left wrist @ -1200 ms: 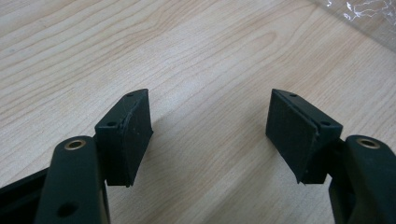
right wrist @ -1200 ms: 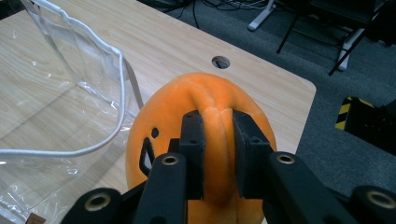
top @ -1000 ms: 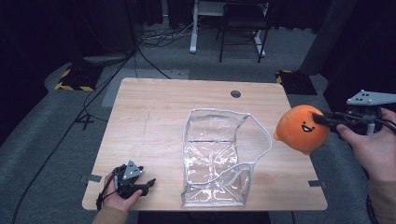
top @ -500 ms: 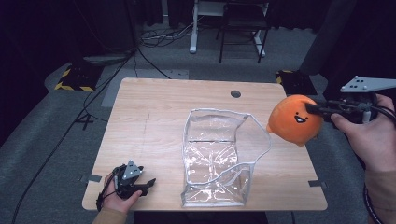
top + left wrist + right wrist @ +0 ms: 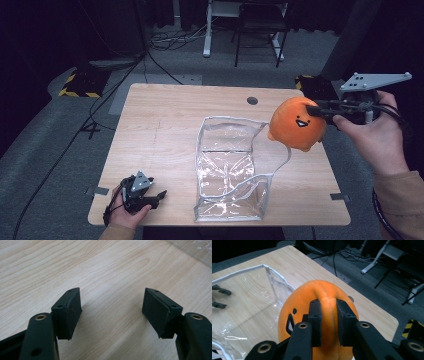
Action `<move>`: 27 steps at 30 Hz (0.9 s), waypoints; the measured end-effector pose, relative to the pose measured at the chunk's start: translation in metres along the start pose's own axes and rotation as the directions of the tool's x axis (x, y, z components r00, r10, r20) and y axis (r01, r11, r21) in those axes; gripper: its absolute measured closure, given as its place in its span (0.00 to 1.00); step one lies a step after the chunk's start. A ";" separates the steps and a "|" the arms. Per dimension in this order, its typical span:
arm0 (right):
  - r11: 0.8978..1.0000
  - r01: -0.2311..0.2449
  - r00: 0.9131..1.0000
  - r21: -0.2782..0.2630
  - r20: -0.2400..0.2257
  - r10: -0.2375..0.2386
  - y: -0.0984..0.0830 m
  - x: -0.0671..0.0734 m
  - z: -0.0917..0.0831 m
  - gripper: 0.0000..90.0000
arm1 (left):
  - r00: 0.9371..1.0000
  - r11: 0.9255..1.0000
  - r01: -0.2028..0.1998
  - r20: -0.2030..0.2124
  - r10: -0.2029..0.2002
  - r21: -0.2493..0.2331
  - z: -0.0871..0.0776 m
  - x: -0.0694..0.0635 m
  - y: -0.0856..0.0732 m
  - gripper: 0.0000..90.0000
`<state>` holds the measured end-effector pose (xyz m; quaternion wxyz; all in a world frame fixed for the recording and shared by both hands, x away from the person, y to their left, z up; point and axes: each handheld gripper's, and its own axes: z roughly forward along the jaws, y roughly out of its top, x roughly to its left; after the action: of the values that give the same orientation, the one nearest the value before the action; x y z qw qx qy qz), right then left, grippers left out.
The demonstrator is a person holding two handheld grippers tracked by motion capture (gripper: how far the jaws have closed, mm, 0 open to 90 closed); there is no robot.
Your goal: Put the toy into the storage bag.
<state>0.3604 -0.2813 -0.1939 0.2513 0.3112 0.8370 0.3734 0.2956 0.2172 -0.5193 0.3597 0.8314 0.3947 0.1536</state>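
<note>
Fingers [image 5: 319, 315] carried orange plush [image 5: 296, 123] nearer clear pouch [image 5: 231, 170].

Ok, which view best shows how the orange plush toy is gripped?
The right gripper view: the right gripper pinches a fold of the orange plush toy between its pads. The high view shows the toy held above the clear bag's right edge. The left gripper view faces bare table.

Orange plush toy [image 5: 296, 123] with a smiling face, held beside the clear bag's [image 5: 231, 167] open top.
</note>
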 end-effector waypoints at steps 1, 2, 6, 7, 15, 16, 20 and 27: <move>1.000 0.002 1.000 0.000 -0.004 -0.002 0.001 0.002 0.001 0.84 | 1.000 1.000 0.001 -0.002 -0.001 0.000 0.000 0.000 0.000 0.36; 1.000 0.007 1.000 -0.002 -0.013 -0.007 0.004 0.004 0.004 0.84 | 1.000 1.000 0.003 -0.003 -0.003 -0.001 0.001 0.000 0.001 0.36; 1.000 0.018 0.999 -0.009 -0.037 -0.018 0.012 0.012 0.011 0.84 | 1.000 1.000 0.012 -0.006 -0.012 -0.001 0.002 0.000 0.002 0.36; 1.000 0.022 0.999 -0.011 -0.043 -0.022 0.014 0.014 0.014 0.84 | 1.000 1.000 0.011 -0.006 -0.011 -0.001 0.002 0.000 0.002 0.36; 0.999 0.042 0.995 -0.014 -0.092 -0.043 0.025 0.030 0.034 0.84 | 1.000 1.000 0.011 -0.006 -0.011 -0.001 0.002 0.000 0.002 0.36; 0.999 0.046 0.994 -0.013 -0.099 -0.047 0.027 0.033 0.037 0.84 | 1.000 1.000 0.012 -0.006 -0.012 -0.001 0.002 0.000 0.002 0.36; 0.998 0.058 0.991 -0.008 -0.118 -0.058 0.032 0.040 0.047 0.84 | 1.000 1.000 0.013 -0.005 -0.013 -0.001 0.002 0.000 0.002 0.36; 0.996 0.084 0.984 0.004 -0.161 -0.082 0.040 0.058 0.067 0.84 | 1.000 1.000 0.013 -0.005 -0.013 -0.001 0.002 0.001 0.002 0.36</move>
<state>0.3784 -0.1877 -0.2133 0.1968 0.2463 0.8687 0.3820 0.2983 0.2156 -0.5193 0.3600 0.8284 0.4007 0.1534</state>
